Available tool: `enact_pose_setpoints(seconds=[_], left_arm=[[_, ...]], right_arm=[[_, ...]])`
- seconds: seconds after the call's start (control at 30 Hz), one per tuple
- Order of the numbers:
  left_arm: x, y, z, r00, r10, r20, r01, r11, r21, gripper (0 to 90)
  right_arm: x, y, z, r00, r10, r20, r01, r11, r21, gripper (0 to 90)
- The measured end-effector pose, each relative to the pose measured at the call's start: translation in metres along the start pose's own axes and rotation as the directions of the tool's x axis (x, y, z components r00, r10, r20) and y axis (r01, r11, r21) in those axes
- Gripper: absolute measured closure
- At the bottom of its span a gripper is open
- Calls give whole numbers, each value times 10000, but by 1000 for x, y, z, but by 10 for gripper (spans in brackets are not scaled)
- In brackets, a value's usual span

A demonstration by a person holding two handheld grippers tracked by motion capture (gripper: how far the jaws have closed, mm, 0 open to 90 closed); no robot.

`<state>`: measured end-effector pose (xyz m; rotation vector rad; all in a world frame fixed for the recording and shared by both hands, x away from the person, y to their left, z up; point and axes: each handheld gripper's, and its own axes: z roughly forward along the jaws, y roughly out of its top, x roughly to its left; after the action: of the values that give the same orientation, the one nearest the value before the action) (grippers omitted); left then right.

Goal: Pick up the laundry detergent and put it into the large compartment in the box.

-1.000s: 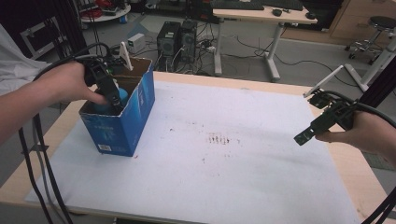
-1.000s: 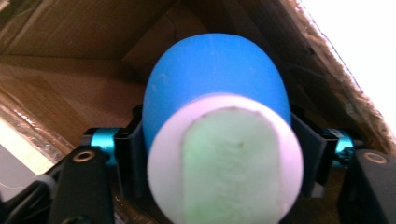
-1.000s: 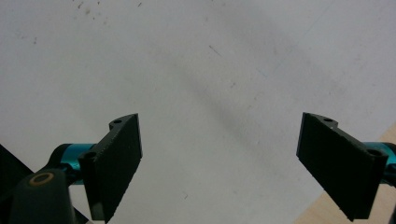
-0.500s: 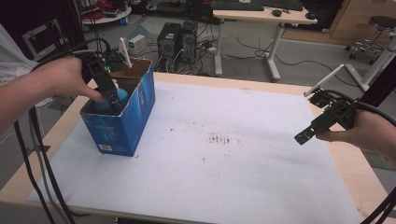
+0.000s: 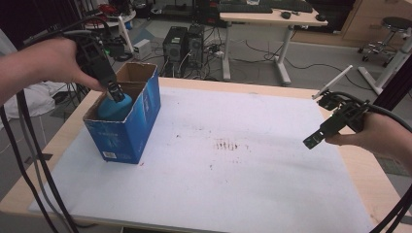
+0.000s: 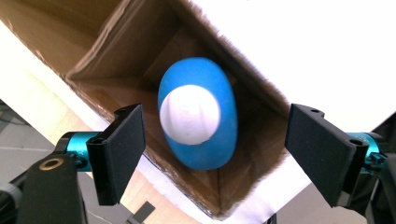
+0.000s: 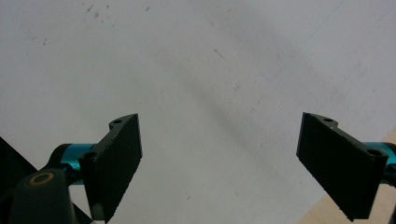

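The left hand (image 5: 58,60) comes in from the left side and tips the left gripper (image 5: 115,93) down into the top of a blue box (image 5: 127,127). The box stands on the left part of the table (image 5: 243,194), with its top open. Inside it sits a blue ball with a white spot (image 6: 197,119). In the left gripper view the two jaws are spread wide apart, one on each side of the ball, and they do not touch it. The right hand (image 5: 376,133) is far away at the right side of the table. It holds the right gripper (image 5: 313,142) above the white top, pointing down and to the left. Its jaws are wide apart too and hold nothing.
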<state>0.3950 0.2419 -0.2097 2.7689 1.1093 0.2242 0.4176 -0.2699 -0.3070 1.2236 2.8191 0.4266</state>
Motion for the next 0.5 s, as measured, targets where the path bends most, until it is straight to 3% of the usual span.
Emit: enact_pose_setpoints(seconds=[0.3, 0.5], left_arm=[[-28, 25, -10, 9962, 847, 203, -843, 9962, -208, 204], [-50, 45, -10, 9865, 1588, 399, -1569, 9866, -452, 204]], right_arm=[[-1, -2, -6, 10000, 54, 77, -54, 10000, -57, 133], [0, -5, -13, 9997, 94, 212, -92, 9999, -95, 134]])
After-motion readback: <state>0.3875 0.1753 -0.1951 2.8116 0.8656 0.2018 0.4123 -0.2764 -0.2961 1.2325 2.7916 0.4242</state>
